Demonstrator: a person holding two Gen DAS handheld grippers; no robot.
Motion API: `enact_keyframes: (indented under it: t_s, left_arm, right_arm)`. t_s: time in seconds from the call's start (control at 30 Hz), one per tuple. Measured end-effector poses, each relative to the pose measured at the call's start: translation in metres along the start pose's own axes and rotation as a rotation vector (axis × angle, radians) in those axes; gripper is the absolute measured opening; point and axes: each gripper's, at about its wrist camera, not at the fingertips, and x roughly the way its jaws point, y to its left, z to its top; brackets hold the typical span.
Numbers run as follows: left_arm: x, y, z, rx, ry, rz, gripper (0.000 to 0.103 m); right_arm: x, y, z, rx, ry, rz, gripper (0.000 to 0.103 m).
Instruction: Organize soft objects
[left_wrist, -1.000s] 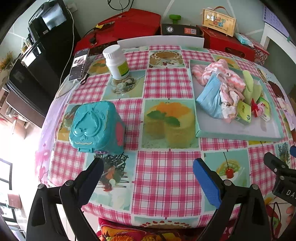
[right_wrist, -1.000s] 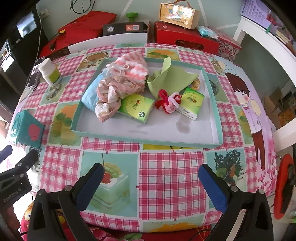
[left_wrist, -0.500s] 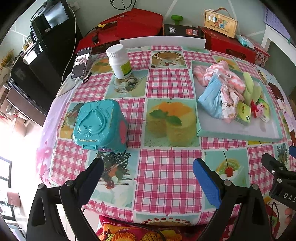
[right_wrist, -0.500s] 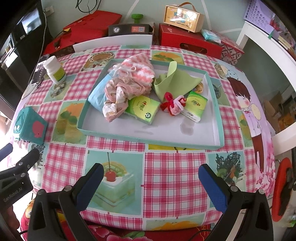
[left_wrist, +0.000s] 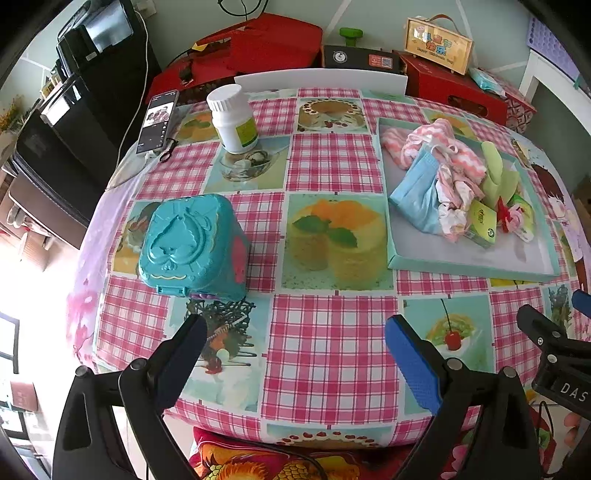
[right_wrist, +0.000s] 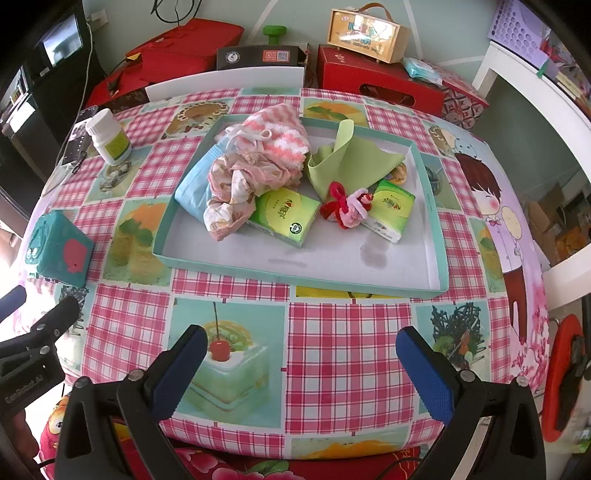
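Soft items (right_wrist: 258, 173) in tray (right_wrist: 295, 275); box (left_wrist: 192, 243) left; bottle (left_wrist: 234, 118) behind box.

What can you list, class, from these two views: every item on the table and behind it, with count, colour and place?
Tray: 1, teal rim, table's right half.
Face mask: 1, blue, tray's left.
Pink cloths: heaped, count unclear, over the mask.
Green cloth: 1, tray's back.
Tissue packs: 2, green, tray's middle.
Yarn piece: 1, red-pink, between the packs.
Teal box: 1, table's left.
Bottle: 1, white, back left.
Phone: 1, black, far-left edge.
Red boxes: several, behind the table.
Left gripper: open, empty.
Right gripper: open, empty.
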Motion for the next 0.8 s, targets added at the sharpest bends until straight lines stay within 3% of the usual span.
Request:
enact_keyframes:
  t_s: [0.8]
  left_arm:
    - [0.0021,-0.0007,-0.0022,-0.006,0.014,-0.011,0.097]
  right_arm:
    - [0.0024,0.001,-0.001,-0.005,0.007,-0.001,0.103]
